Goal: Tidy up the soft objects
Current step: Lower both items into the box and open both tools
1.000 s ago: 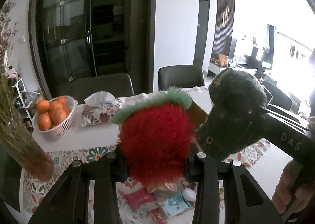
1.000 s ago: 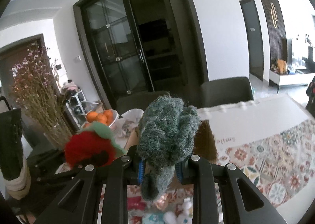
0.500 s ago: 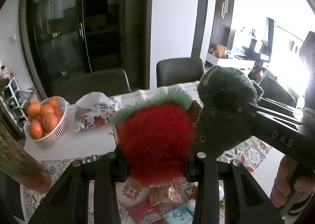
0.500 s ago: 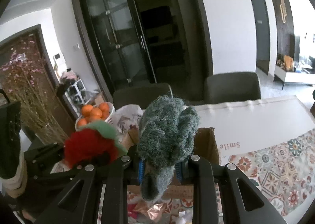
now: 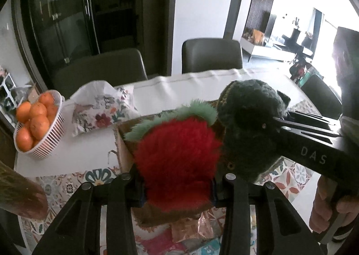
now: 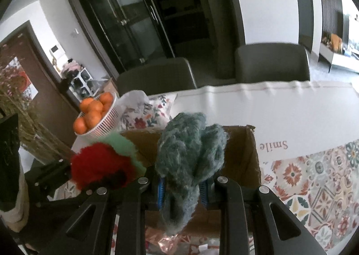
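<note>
Two soft toys hang over the cardboard box (image 6: 242,160). Left gripper (image 5: 177,184) squeezes a fluffy red strawberry toy (image 5: 177,160) with green leaves. Right gripper (image 6: 182,190) squeezes a fuzzy gray-green knitted toy (image 6: 188,154) and reads "DAS". The tablecloth (image 6: 280,116) says "Smile".

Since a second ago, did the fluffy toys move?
Yes. Both hand-held grippers carried their toys forward and lower, toward the cardboard box, which now looms larger. The left still clamps the red fluffy toy; the right still clamps the grey-green woolly toy.

grey-green woolly toy (image 6: 190,154) pinched between fingers (image 6: 160,190), above cardboard box (image 6: 242,154)
</note>
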A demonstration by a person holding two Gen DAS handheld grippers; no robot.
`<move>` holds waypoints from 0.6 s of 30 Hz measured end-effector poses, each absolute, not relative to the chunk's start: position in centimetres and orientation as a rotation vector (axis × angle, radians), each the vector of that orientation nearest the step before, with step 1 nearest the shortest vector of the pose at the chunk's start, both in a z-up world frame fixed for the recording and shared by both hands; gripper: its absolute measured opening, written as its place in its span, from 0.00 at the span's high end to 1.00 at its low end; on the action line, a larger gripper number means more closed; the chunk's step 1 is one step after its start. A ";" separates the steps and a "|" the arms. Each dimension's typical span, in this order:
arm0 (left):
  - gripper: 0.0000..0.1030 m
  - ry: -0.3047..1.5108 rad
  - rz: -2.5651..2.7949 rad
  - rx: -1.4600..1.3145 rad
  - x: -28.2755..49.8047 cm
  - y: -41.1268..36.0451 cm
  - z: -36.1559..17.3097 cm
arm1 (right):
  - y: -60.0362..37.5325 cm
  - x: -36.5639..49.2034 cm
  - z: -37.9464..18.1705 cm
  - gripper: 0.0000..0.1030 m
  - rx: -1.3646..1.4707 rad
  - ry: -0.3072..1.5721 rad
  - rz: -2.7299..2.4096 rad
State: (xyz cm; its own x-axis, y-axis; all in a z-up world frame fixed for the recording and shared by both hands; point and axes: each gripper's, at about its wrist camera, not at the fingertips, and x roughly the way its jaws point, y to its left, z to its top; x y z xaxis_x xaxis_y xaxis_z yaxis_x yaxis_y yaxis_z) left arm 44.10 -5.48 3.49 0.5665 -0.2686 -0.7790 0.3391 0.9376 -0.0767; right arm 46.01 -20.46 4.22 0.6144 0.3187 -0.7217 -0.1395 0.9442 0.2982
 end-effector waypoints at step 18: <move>0.29 0.953 -0.280 0.108 44.8 -5.3 1.9 | -20.1 48.2 0.9 0.35 0.239 0.988 0.240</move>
